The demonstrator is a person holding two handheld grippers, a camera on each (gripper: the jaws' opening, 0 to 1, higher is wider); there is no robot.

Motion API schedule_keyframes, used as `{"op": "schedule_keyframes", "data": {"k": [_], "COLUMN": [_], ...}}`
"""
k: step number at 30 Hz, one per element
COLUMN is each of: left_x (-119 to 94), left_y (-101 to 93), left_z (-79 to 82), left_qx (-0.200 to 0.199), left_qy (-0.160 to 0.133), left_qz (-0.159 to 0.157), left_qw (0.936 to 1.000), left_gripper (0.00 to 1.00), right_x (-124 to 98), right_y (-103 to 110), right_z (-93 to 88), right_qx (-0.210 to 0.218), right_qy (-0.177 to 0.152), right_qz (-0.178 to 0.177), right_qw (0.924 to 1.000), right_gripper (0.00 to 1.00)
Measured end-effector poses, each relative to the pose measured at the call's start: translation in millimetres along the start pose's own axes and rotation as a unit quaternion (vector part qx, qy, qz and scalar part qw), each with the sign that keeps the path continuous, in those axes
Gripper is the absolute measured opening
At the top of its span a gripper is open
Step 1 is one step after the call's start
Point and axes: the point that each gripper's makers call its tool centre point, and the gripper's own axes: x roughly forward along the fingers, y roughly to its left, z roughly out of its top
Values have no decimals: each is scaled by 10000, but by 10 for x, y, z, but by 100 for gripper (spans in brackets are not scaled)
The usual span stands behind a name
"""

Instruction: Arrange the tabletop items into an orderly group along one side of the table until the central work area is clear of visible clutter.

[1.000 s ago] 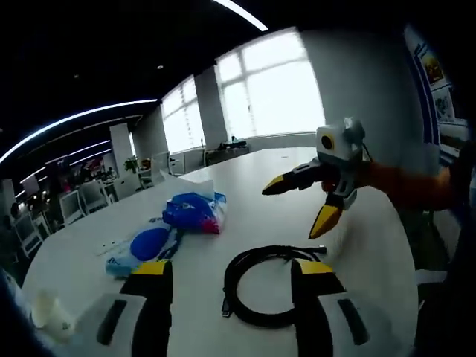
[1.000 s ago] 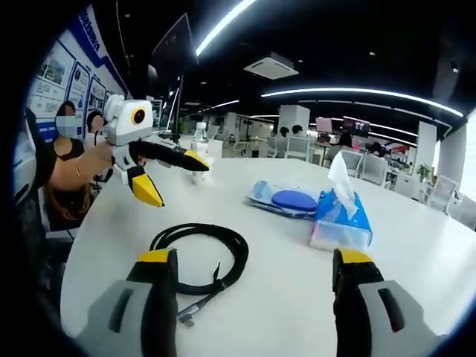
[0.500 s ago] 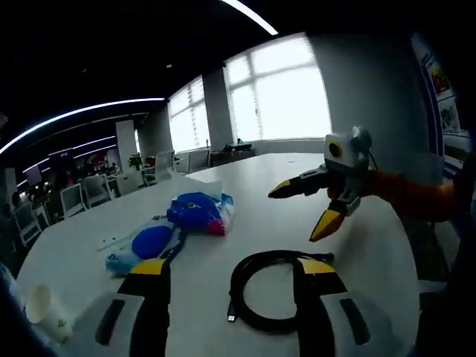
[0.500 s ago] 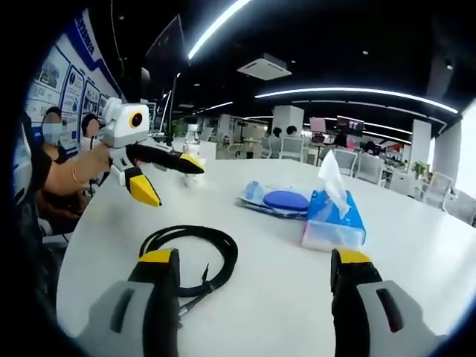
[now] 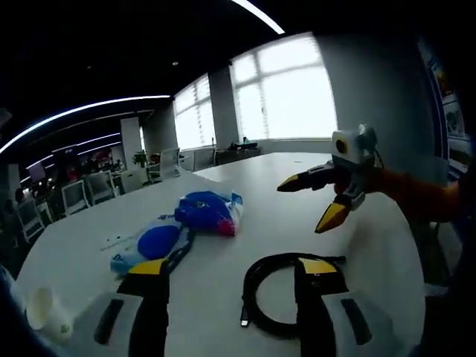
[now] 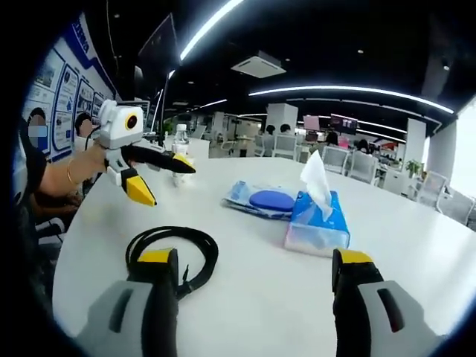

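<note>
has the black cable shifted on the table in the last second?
No. The black cable keeps its spot relative to the tissue box and blue pouch; the camera moved, not the cable.

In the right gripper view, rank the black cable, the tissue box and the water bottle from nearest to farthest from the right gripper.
1. Black cable, coiled just beyond the left jaw.
2. Tissue box, farther out, toward the right jaw's side.
3. Water bottle, far across the table, behind the left gripper.

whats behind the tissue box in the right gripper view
Just behind the blue tissue box lies a flat clear packet with a blue round pad, on the white table. Farther back stands a water bottle. The box hides whatever is directly behind it.
</note>
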Motion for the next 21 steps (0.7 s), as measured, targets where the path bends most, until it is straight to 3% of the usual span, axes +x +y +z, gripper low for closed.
{"op": "schedule_keyframes", "data": {"k": [10, 21], "left_x": [47, 117], "left_y": [66, 164], "left_z": [19, 40], "left_qx": [-25, -13], "left_qy": [49, 74], "left_qz": [55, 168], "left_qw": [10000, 9998], "left_gripper": [74, 77], "right_x": [57, 164], "right_y": [-224, -293], "right_z": [13, -15], "right_qx": [5, -102], "right_qy": [57, 174], "right_qz": [-106, 3], "right_qw": [9999, 9998], "right_gripper": [84, 85]}}
